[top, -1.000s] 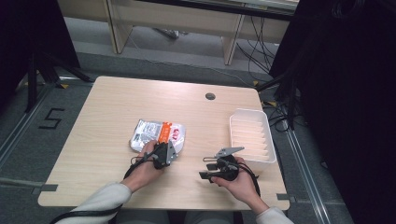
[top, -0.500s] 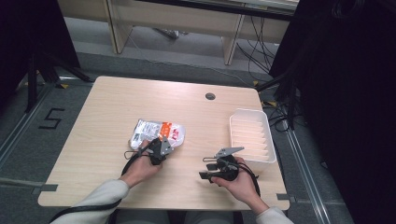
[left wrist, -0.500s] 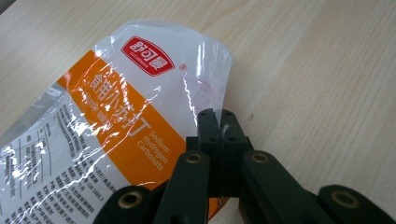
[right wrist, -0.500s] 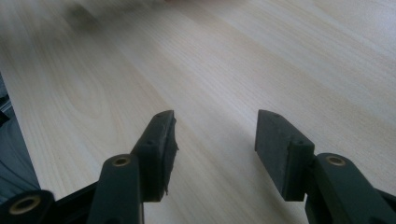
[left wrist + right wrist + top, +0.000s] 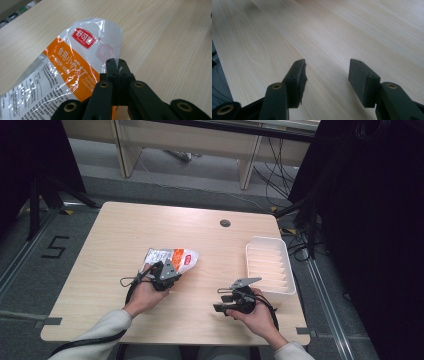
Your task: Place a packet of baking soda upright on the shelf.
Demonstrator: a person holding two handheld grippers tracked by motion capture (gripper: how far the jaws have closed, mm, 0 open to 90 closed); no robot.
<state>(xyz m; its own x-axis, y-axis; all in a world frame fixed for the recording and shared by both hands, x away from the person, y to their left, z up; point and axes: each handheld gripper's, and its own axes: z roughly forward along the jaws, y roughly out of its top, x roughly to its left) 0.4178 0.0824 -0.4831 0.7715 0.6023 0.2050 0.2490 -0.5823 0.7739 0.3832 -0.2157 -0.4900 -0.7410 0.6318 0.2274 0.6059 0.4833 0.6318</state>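
Since the earlier high view, the left gripper point(image 5: 167, 271) has closed its jaws on the edge of the orange-and-white packet point(image 5: 172, 258) and has lifted a little, so that the near edge of the packet now rises off the table point(image 5: 125, 227). In the left gripper view the 2 black jaws stand pressed together with the clear plastic rim of the packet point(image 5: 65, 65) pinched between them; the packet's red logo and orange band face the camera, and the sheet tilts up from the wood towards the pinch. In the high view the packet lies left of the table's middle, its far end touching the wood, with the left hand point(image 5: 145, 295) just behind it.

The right gripper point(image 5: 231, 300) has not shifted. It sits near the front edge of the table, well apart from the packet, held level in the right hand point(image 5: 257, 312) with its jaws pointing to the left. In the right gripper view its jaws point(image 5: 327, 75) stand apart, about 2 thirds of the way open, with bare wood between them and nothing in their grasp.

A white ribbed tray point(image 5: 270, 265) stands just beside the right hand, on the right part of the table. A small round grommet point(image 5: 225, 223) sits near the far edge.
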